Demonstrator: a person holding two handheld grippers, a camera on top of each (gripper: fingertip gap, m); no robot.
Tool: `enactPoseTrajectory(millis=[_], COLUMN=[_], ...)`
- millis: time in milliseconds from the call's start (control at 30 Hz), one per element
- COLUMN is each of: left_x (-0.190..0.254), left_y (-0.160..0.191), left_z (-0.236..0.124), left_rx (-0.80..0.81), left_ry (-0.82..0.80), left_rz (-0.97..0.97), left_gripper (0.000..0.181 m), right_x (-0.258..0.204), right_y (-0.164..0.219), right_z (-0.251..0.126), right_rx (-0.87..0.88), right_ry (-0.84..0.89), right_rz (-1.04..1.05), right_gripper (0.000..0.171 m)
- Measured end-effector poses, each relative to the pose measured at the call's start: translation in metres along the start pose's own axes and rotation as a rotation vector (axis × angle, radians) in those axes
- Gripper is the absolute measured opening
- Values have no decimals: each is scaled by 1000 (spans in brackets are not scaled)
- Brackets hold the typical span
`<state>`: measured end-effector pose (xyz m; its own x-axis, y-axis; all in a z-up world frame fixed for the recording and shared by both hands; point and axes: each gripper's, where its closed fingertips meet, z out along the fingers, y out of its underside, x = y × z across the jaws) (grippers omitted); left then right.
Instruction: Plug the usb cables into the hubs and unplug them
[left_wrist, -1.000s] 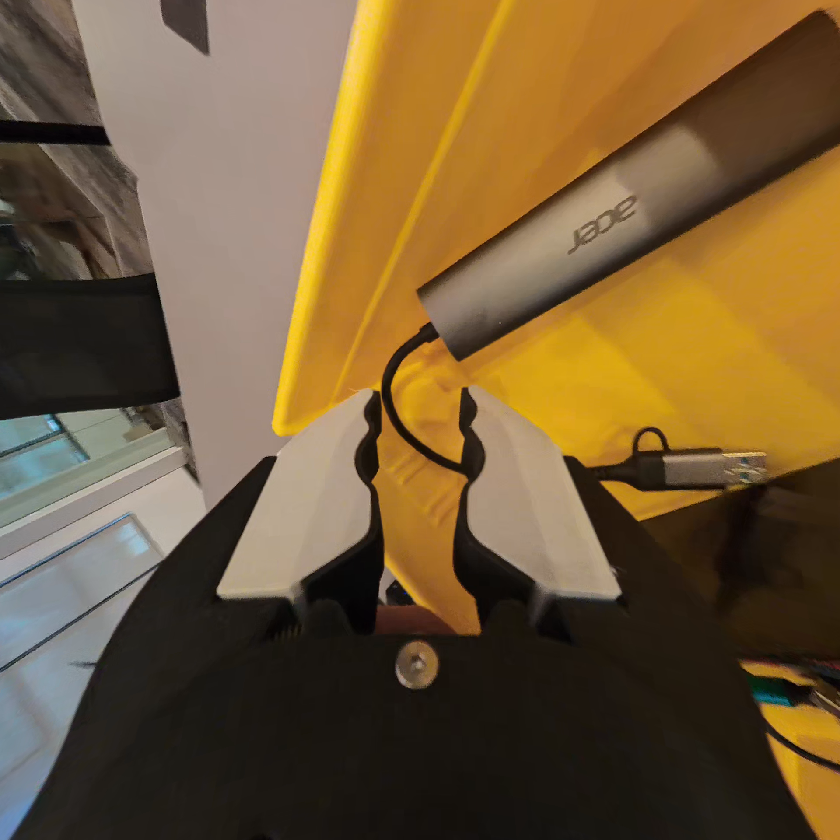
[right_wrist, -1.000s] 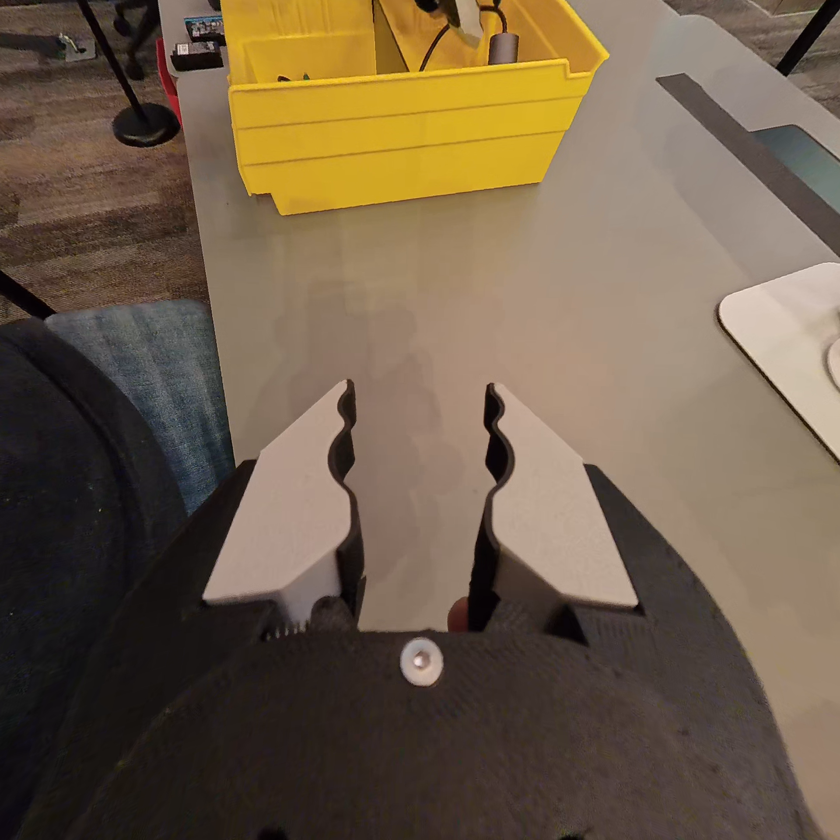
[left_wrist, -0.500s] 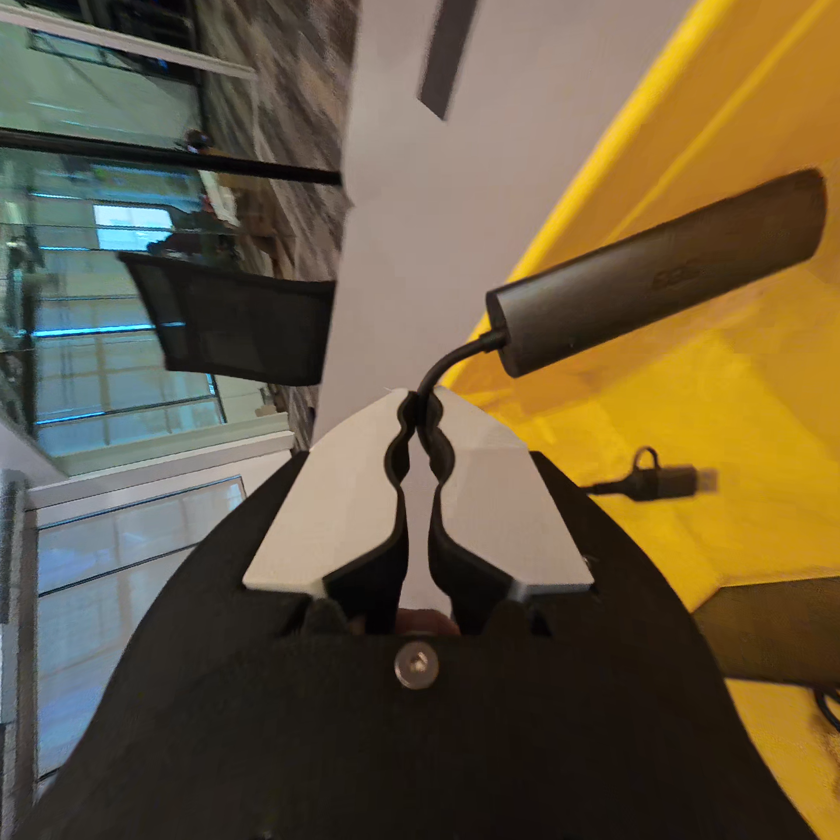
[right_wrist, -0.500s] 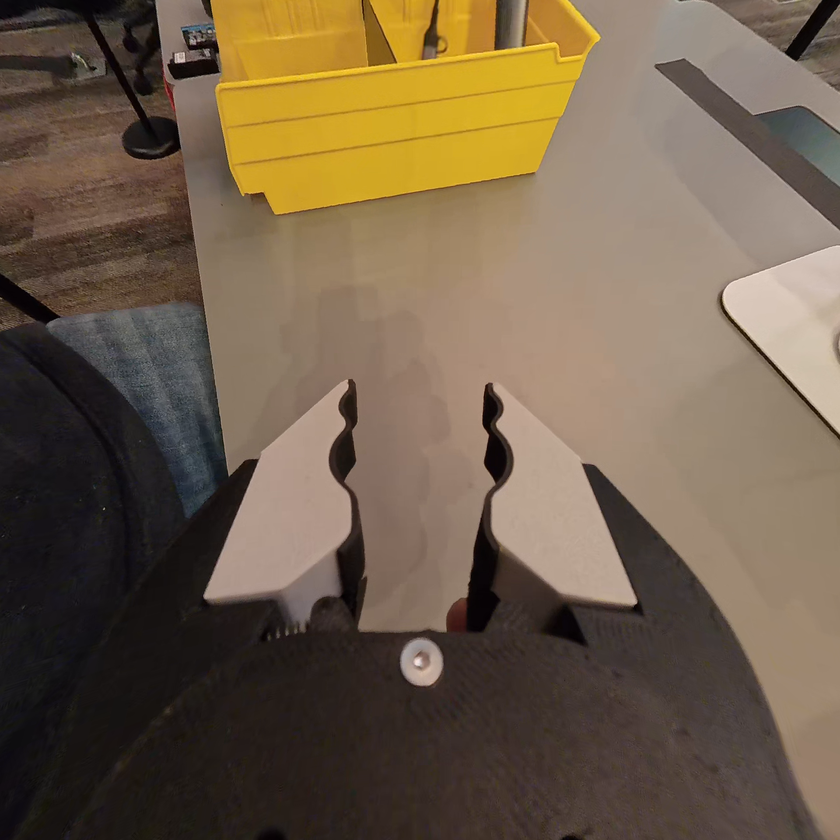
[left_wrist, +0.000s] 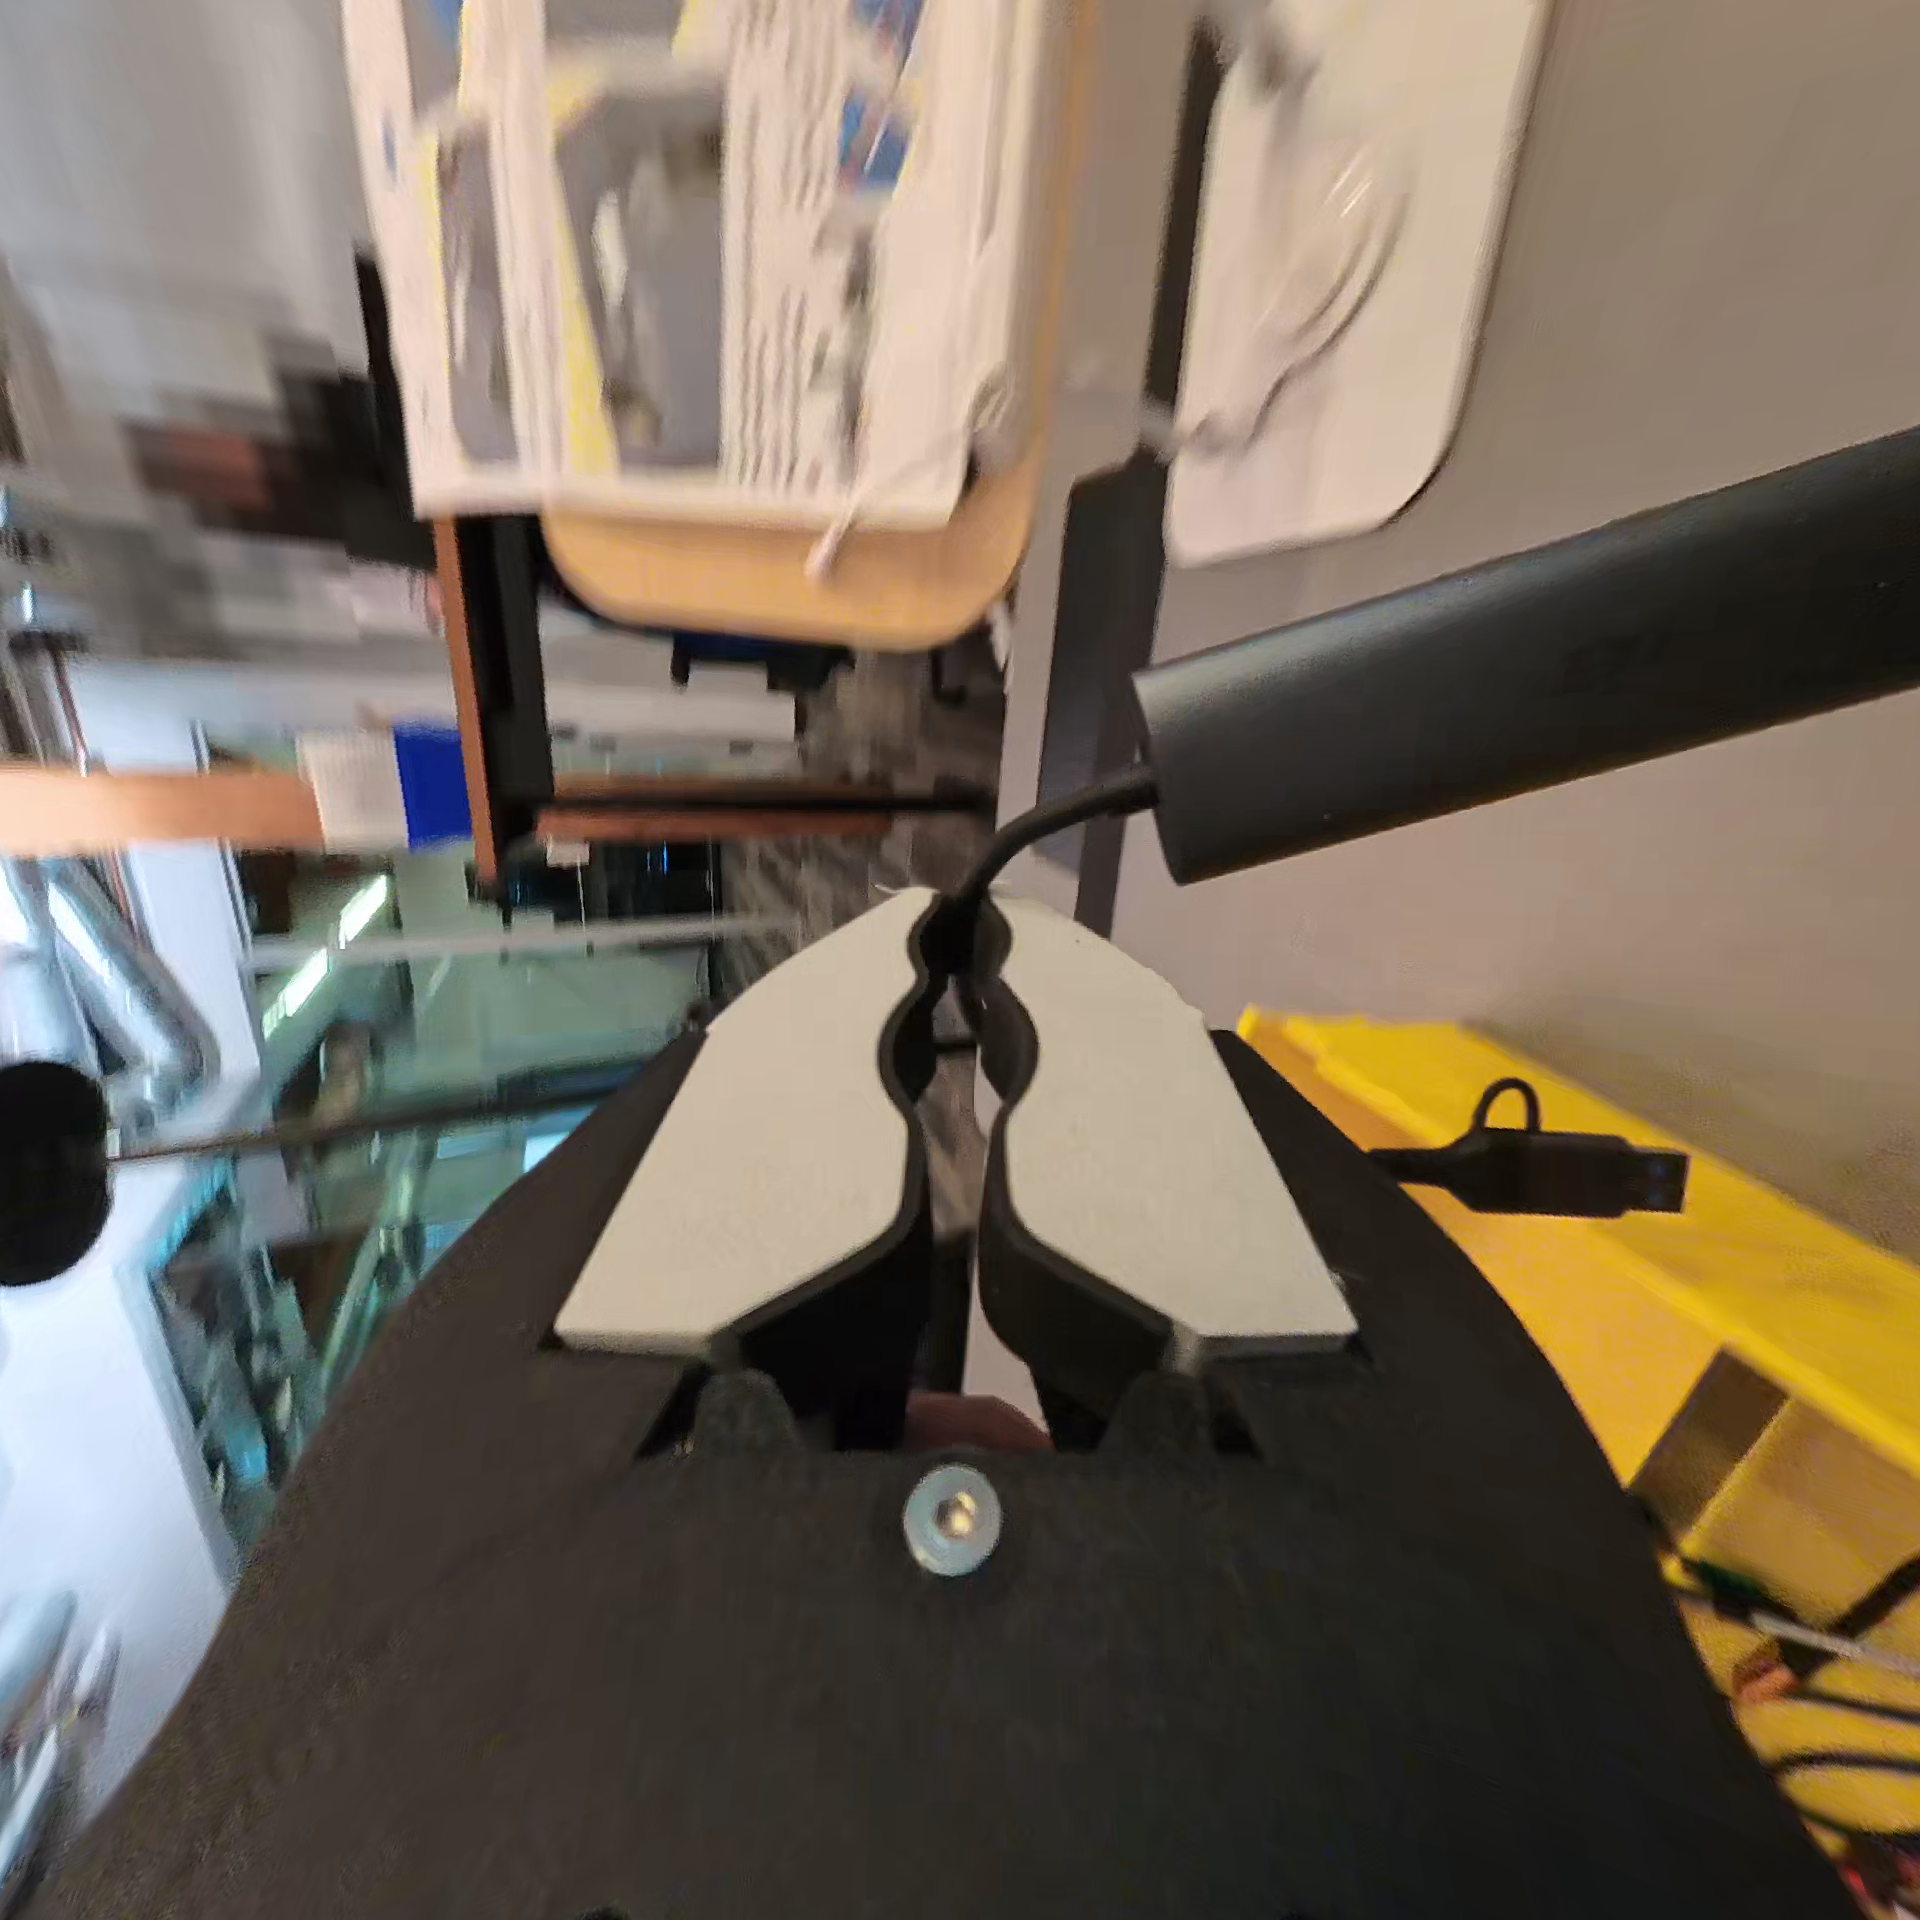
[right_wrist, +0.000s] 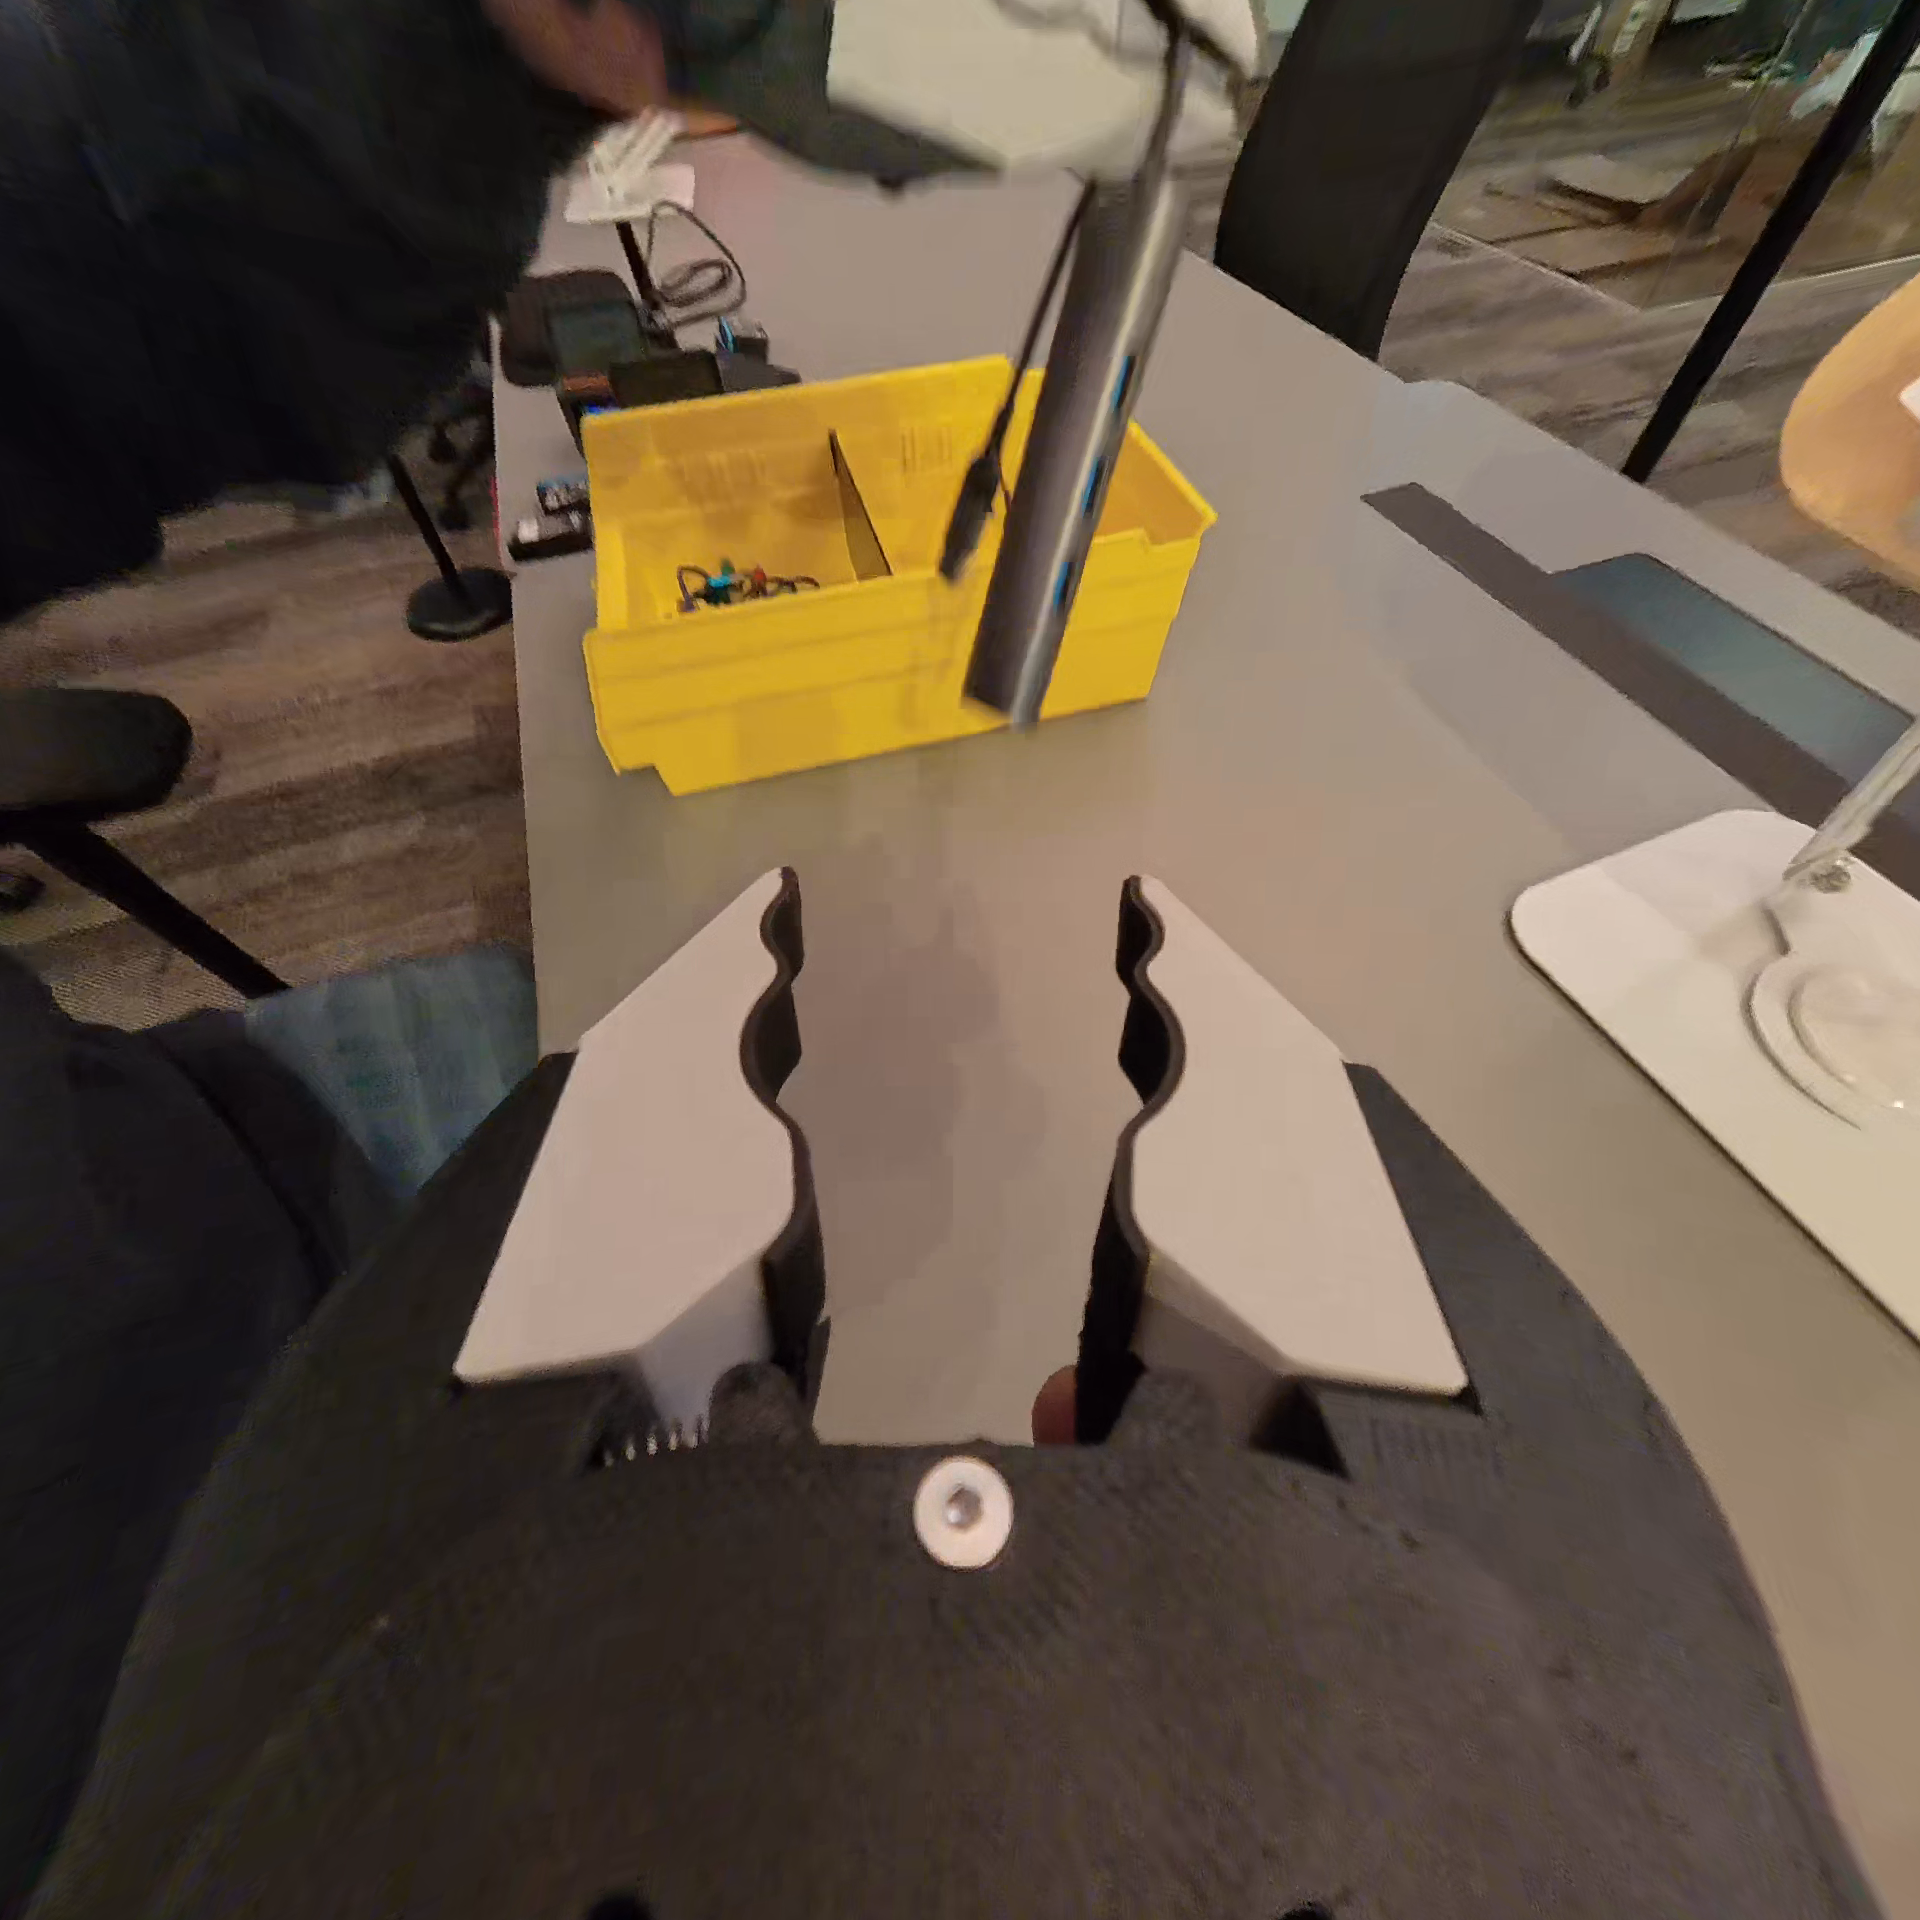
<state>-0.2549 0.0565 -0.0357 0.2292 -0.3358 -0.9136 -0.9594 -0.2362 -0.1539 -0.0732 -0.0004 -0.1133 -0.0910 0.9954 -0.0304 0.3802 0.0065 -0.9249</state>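
A dark grey hub (right_wrist: 1081, 436) with blue ports and black cable (left_wrist: 1023, 842) hangs over a bright yellow bin (right_wrist: 883, 665) on a plain grey surface (right_wrist: 1299, 790); a white mat (right_wrist: 1662, 997) lies nearby.

- I can read nothing here: the print on the white paper sheets (left_wrist: 717, 260) in my flat wooden tray (left_wrist: 790, 582) is blurred beyond reading.

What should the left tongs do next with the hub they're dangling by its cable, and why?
Probably lower the hub onto the bare grey table in front of the yellow bin. The left tongs pinch only its thin cable, so it hangs in the air, its plug dangling loose. The right tongs wait open and empty.
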Motion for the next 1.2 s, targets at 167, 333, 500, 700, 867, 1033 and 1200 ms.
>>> enactPoseTrajectory(millis=[167, 333, 500, 700, 867, 1033, 1200], left_x=[42, 51, 64, 102, 141, 142, 162], left_y=[-93, -139, -141, -134, -141, -174, -184], left_z=[8, 8, 14, 14, 5, -21, -17], left_rx=[172, 297, 282, 255, 269, 400, 346], left_ry=[55, 31, 64, 218, 484, 717, 800], left_rz=[117, 36, -52, -218, -262, -358, -387], left_gripper=[3, 3, 4, 4, 31, 41, 18], right_x=[11, 33, 40, 43, 46, 39, 40], right_y=[-4, 28, 37, 51, 79, 80, 75], right_z=[16, 17, 1, -23, -36, -42, -34], right_rx=[-4, -75, -91, -272, -578, -727, -778], right_ry=[-17, 44, 7, -109, -142, -245, -285], right_rz=[70, 117, 122, 31, -200, -369, -480], right_gripper=[62, 24, 10, 12, 11, 11, 11])
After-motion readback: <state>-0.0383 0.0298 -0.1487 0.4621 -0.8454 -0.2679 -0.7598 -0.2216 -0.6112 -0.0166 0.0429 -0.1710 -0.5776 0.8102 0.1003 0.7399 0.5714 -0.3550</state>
